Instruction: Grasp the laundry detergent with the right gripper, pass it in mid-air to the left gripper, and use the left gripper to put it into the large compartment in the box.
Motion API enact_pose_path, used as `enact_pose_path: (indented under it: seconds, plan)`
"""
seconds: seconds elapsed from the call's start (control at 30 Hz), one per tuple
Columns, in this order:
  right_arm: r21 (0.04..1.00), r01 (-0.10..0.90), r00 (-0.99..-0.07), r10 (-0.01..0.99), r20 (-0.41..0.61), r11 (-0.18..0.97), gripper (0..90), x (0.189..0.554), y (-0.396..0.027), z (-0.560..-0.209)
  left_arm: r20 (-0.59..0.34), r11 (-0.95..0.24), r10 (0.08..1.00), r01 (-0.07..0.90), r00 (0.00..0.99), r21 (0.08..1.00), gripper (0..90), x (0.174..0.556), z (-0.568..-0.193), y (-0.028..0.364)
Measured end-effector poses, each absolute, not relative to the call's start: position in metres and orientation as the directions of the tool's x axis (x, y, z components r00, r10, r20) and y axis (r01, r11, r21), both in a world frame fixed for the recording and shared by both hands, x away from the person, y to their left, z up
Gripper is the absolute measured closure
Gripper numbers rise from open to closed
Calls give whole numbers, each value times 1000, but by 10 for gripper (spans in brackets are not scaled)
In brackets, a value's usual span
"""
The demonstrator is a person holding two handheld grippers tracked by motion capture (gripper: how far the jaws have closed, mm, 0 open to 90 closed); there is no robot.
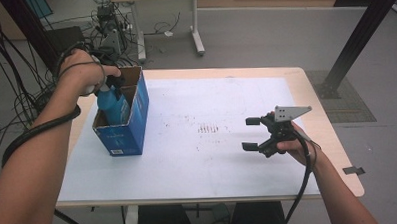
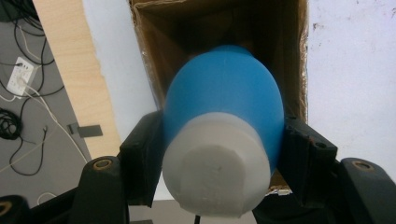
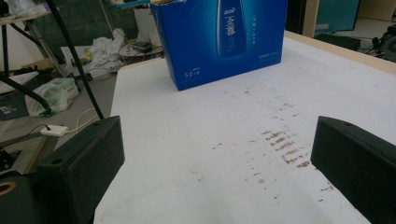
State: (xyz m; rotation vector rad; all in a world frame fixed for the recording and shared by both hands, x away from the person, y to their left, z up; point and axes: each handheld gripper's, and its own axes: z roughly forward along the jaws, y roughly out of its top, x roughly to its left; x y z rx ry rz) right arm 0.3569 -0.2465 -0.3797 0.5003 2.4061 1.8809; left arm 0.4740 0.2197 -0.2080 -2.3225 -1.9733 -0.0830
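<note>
While the bottle hangs in my grip: here's the rundown.
Table (image 1: 204, 177): white sheet, a few rusty marks mid-way.
Box (image 1: 137, 121): blue carton, open top, at the left edge.
Bottle (image 1: 111, 105): blue body, white cap (image 2: 217, 163), partly down inside the box, base first.
Left gripper (image 1: 114, 81): clamped on the bottle's shoulder, just below the cap.
Right gripper (image 1: 255, 135): jaws wide, holding nothing, well apart from the box.
Progress: I'd say nearly there; seat it, let go.

Looks like a lab/workshop: bare grey floor (image 1: 264, 34) w/ tangled cables (image 1: 15, 93) everywhere, black metal frame posts (image 1: 356, 41), plain work table (image 1: 305, 88) covered w/ a stained white sheet (image 1: 212, 121), more desks (image 1: 196, 22) & clutter behind.
</note>
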Motion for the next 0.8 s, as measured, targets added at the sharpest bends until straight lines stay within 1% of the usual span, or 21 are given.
enact_pose_path:
  seconds: [0.43, 0.8]
  plan:
    - [952, 223, -947, 279, 160, 210, 29, 357, -245, -380, 98, -155, 982, 984, 163, -84, 381, 476, -228, 219]
    - [951, 225, -947, 278, 162, 211, 29, 357, -244, -381, 93, -155, 982, 983, 164, -103, 380, 478, -238, 216]
